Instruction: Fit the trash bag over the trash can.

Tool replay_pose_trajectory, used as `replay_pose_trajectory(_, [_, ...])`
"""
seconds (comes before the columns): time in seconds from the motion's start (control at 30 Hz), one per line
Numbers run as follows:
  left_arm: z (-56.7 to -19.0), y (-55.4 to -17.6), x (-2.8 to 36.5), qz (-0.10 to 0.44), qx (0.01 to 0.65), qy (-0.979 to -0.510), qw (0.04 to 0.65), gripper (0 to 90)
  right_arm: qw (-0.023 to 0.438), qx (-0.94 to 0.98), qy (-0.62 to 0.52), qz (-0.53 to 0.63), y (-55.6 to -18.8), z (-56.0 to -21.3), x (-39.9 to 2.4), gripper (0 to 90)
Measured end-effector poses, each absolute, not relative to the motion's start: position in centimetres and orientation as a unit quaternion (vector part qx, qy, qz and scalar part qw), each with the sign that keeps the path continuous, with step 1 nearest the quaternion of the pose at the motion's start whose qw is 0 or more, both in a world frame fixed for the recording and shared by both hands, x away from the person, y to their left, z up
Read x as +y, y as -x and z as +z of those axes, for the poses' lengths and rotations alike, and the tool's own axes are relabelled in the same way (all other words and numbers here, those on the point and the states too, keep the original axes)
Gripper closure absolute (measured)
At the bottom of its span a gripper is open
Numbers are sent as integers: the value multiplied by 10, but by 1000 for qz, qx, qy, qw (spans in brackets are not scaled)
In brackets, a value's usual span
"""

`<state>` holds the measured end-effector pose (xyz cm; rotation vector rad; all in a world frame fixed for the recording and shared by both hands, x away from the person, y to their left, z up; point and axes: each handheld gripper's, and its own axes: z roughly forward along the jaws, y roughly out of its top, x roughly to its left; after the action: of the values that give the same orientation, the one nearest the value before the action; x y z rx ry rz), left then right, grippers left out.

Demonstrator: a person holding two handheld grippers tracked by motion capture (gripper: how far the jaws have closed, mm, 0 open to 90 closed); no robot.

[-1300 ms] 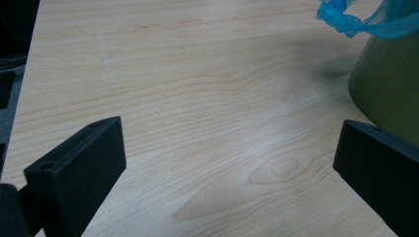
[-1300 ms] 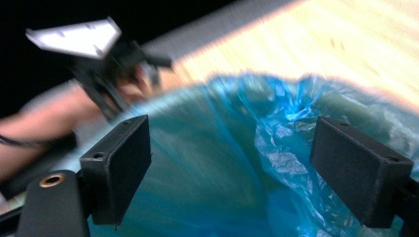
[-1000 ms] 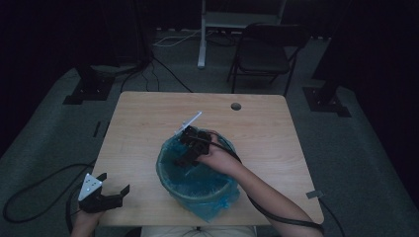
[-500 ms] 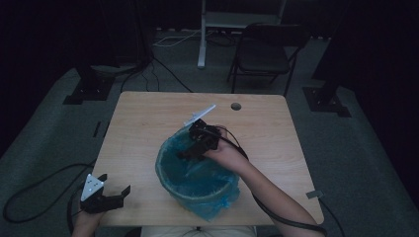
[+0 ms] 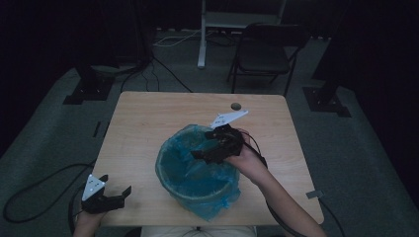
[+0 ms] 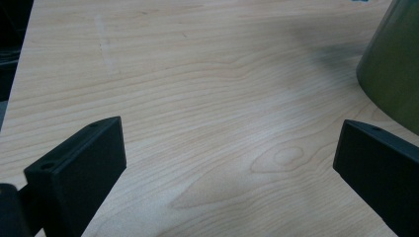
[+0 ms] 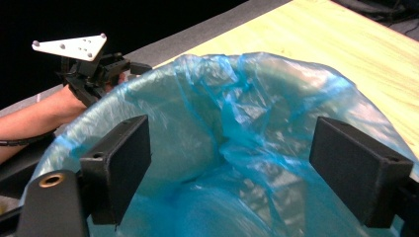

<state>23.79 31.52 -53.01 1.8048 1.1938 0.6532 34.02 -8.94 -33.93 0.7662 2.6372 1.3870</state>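
At the far rim of the bin [image 5: 197,190], our right tool [image 5: 205,148] now hangs over the blue liner bag [image 5: 195,173] with its jaws spread wide and nothing between them. A second ago that tool sat lower and nearer the middle of the bin's mouth; half a second ago it had climbed toward the far edge; now it is drawn back over the far right of the rim, tilted down into the opening. We read that as a let-go and a pull-back after tucking the plastic, not a fresh grab.

From the right gripper view, the liner bag [image 7: 237,128] lines the inside of the bin, its film crumpled and folded over the far lip, with both black jaws well apart on either side of the wrinkled blue and touching none of it that we can see.

Our left tool [image 5: 111,195] rests at the near left corner of the worktop [image 5: 148,128], barely shifted across the second, jaws released. Its own view looks along the bare worktop [image 6: 197,98], with the olive-green wall of the bin [image 6: 395,69] at the right edge.

The bin stands near the front middle of the worktop, the bag draped over its rim and spilling down the near side. We judge the lining mostly seated, with the loose near flap the likely remaining work.
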Motion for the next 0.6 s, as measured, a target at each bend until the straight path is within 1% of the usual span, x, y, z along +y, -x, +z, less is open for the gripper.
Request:
replay_pose_trajectory(0.07, [-530, -238, 315, 259, 479, -723, 425, 4, 51, 849, -259, 458, -337, -341, -98, 155])
replay_pose_trajectory(0.47, [-530, -236, 315, 257, 479, -722, 427, 4, 49, 811, -284, 509, -330, -351, -134, 155])
replay_pose_trajectory(0.6, [-530, -236, 317, 257, 482, -721, 427, 4, 66, 798, -299, 519, -327, -357, -149, 156])
